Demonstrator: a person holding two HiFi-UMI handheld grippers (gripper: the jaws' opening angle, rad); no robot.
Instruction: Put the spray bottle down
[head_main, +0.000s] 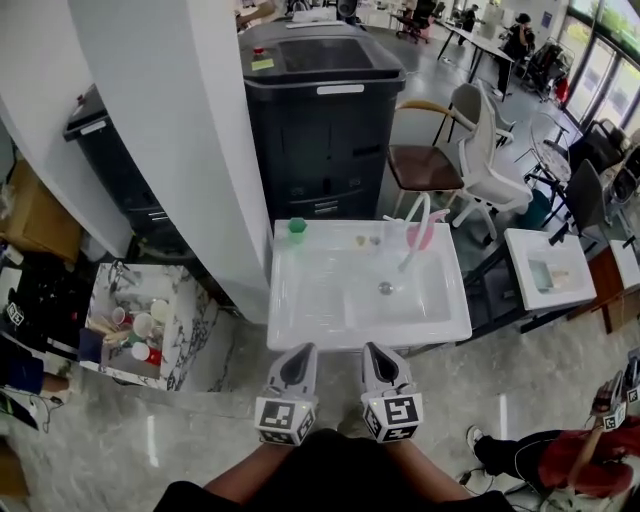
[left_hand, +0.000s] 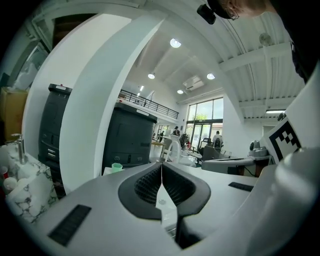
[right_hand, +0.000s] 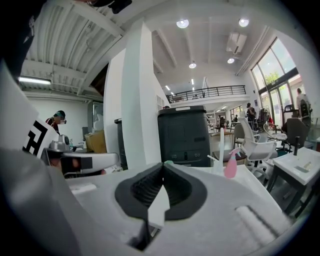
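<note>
Since pink plastic spray bottle (head_main: 428, 234) stands on back right ledge of white rectangular ceramic sink (head_main: 300, 325), just beside sink's white tap (head_main: 408, 255), put-down looks done. Left gripper (head_main: 302, 352) and right gripper (head_main: 376, 350) both clenched on nothing, side by side just off sink's front rim. To finish well: hold tongs clear of sink, no swing across basin toward bottle. Tall narrow bottle probably tips at slight nudge. Small green cup (head_main: 297, 228) sits on sink's back left ledge, well apart from bottle.

Quantities on the white rectangular sink (head_main: 300, 325): one pink spray bottle (head_main: 428, 232), one small green round cup (head_main: 297, 227), one white curved faucet (head_main: 411, 252).
</note>
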